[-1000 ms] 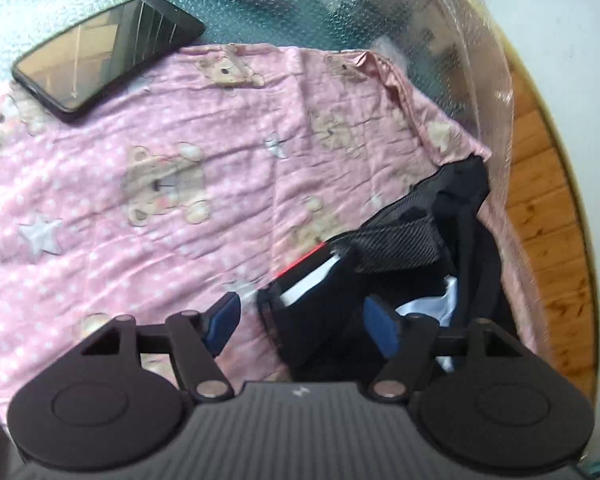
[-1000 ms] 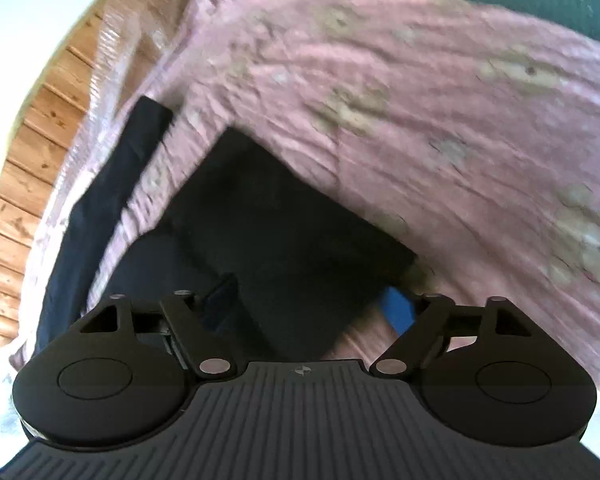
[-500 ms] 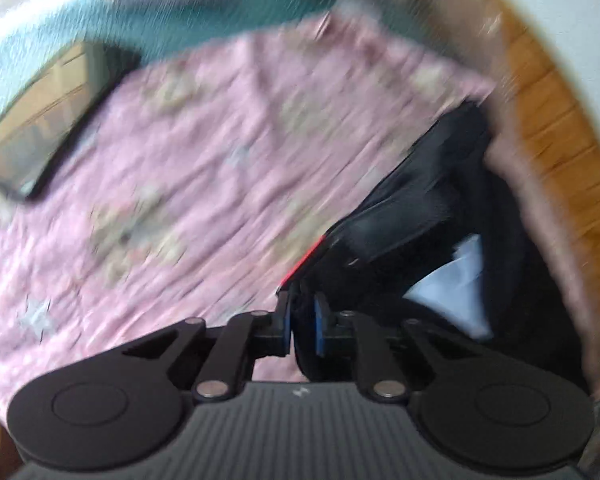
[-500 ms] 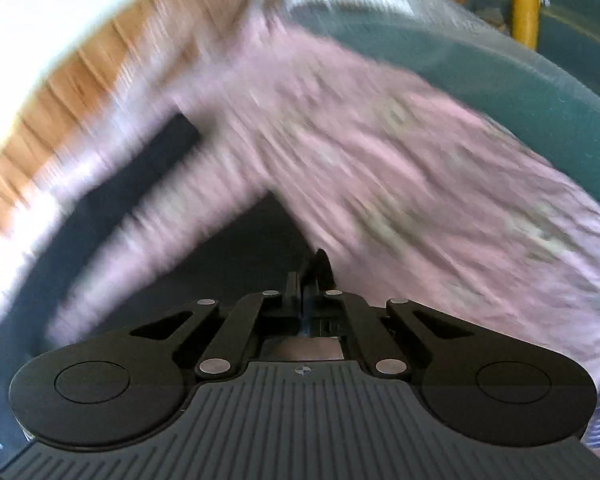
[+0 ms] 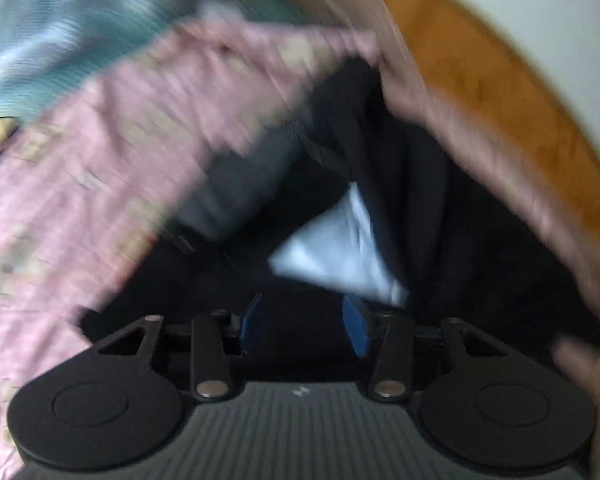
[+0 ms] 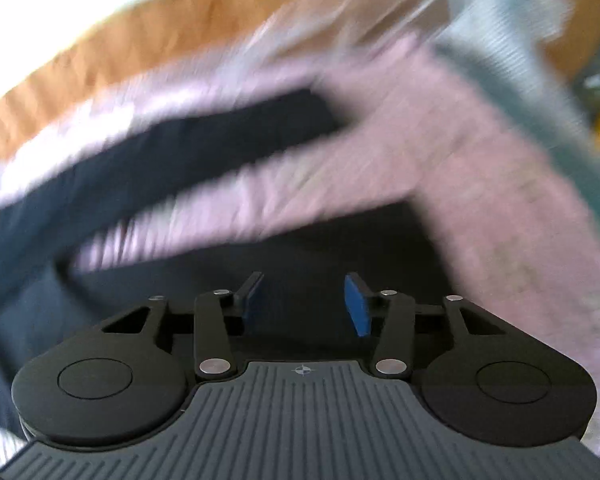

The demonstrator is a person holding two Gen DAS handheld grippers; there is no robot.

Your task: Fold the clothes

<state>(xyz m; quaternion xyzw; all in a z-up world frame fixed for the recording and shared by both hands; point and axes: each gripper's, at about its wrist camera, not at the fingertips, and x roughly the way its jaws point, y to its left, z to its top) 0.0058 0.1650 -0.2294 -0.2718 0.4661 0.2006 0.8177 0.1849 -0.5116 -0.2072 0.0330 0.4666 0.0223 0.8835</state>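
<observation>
My left gripper (image 5: 304, 322) and right gripper (image 6: 306, 306) both tilt steeply downward. Their jaws have just been opening and now stand apart, with nothing pinched between the blue pads.

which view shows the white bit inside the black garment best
The left wrist view: the white patch lies blurred but plain among the folds of the black garment, just beyond the left gripper. The right wrist view shows only dark cloth on the pink sheet, with no white patch.
</observation>
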